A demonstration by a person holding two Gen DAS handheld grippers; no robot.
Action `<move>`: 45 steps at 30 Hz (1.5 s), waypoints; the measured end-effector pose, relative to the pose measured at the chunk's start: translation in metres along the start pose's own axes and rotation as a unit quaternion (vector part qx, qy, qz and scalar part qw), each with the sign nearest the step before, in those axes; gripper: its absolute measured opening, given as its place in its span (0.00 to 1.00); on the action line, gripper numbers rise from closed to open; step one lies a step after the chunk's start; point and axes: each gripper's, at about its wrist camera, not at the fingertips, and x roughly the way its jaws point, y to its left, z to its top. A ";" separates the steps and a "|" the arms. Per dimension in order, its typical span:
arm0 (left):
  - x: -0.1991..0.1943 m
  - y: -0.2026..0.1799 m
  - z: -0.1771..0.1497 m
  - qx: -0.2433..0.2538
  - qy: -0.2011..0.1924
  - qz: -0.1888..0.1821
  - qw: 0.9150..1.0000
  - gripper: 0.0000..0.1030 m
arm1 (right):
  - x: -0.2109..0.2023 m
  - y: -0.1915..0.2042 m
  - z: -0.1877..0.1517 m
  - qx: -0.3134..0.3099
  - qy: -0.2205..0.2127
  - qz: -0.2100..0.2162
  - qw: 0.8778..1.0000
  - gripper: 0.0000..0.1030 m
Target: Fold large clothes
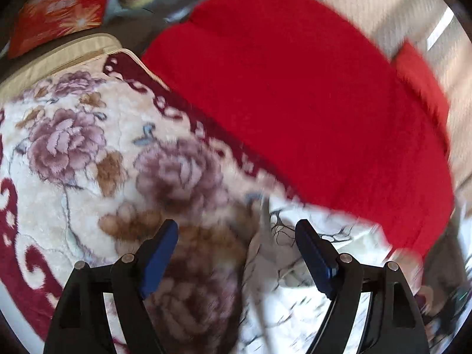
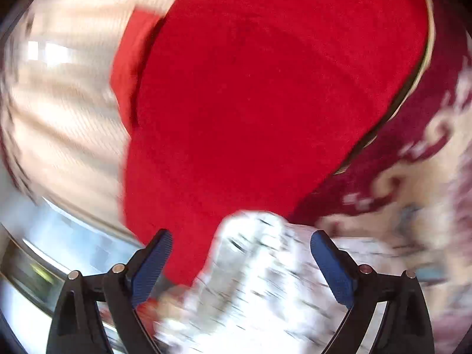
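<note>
Motion blur smears the white patterned cloth (image 2: 265,280) near the right tool (image 2: 240,243).

Left tool (image 1: 236,253) jaws wide, nothing between pads; floral blanket (image 1: 88,153) below, flat, free passage toward 9 and 10 o'clock. Red garment (image 1: 280,88) fills 12 to 3 o'clock, blocks that side. Orange cushion (image 1: 59,11) at 11, well apart. Right tool (image 2: 240,261) jaws wide; white patterned cloth (image 2: 259,280) humps between, red garment (image 2: 265,88) blocks 12 o'clock.
</note>
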 end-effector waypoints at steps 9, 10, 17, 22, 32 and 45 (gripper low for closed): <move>-0.003 -0.034 -0.012 0.035 -0.043 0.021 0.998 0.80 | 0.023 0.002 -0.017 -0.169 0.075 -0.159 0.970 0.85; -0.003 -0.034 -0.009 0.024 -0.049 0.017 0.998 0.80 | 0.031 0.004 -0.014 -0.169 0.082 -0.158 0.969 0.85; -0.009 -0.029 0.006 -0.032 -0.127 0.019 0.991 0.80 | 0.112 0.023 -0.002 -0.198 0.131 -0.201 0.950 0.84; -0.029 -0.018 0.011 -0.034 -0.210 0.084 0.973 0.80 | 0.136 -0.008 0.013 -0.115 0.082 -0.240 0.960 0.85; -0.014 -0.024 0.002 0.012 -0.120 0.078 0.990 0.83 | 0.023 0.000 0.002 -0.118 -0.008 -0.166 0.979 0.85; 0.019 -0.034 -0.034 0.120 -0.012 0.203 0.972 0.83 | -0.013 -0.069 -0.093 -0.135 0.096 -0.196 0.967 0.72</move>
